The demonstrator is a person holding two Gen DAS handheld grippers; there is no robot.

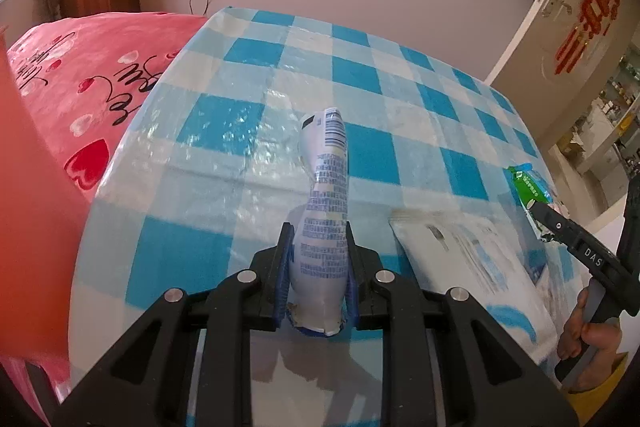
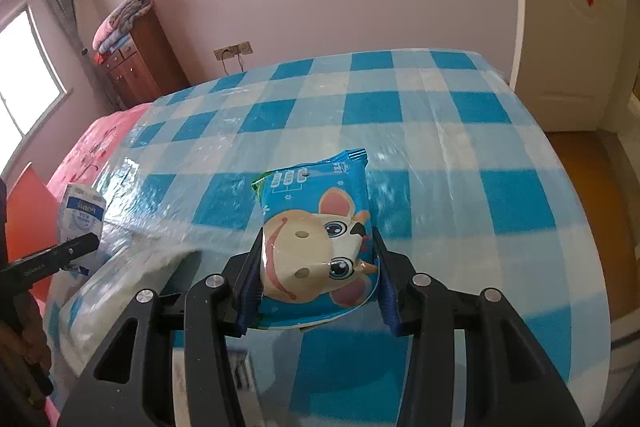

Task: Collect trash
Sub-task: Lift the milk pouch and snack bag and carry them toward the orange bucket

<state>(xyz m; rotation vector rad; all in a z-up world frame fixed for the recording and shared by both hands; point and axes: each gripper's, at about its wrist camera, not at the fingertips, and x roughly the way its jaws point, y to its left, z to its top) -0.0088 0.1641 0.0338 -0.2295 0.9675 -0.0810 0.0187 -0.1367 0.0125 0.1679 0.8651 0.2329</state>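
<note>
My left gripper (image 1: 317,233) is shut on a crumpled white-and-blue wrapper (image 1: 325,195) with printed text and a barcode, held upright over the checked table. The same wrapper shows at the left of the right wrist view (image 2: 80,215). My right gripper (image 2: 318,239) is shut on a blue snack packet with a cartoon animal face (image 2: 316,235), held above the table. The packet's green-and-blue edge shows at the right of the left wrist view (image 1: 530,187), beside the right gripper's finger (image 1: 560,227).
The table (image 1: 360,75) has a blue-and-white checked cloth under clear plastic. A white plastic pack (image 1: 464,259) lies on it near the front, between the grippers. A pink bed (image 1: 80,87) lies left of the table. A door (image 2: 560,27) stands at the right.
</note>
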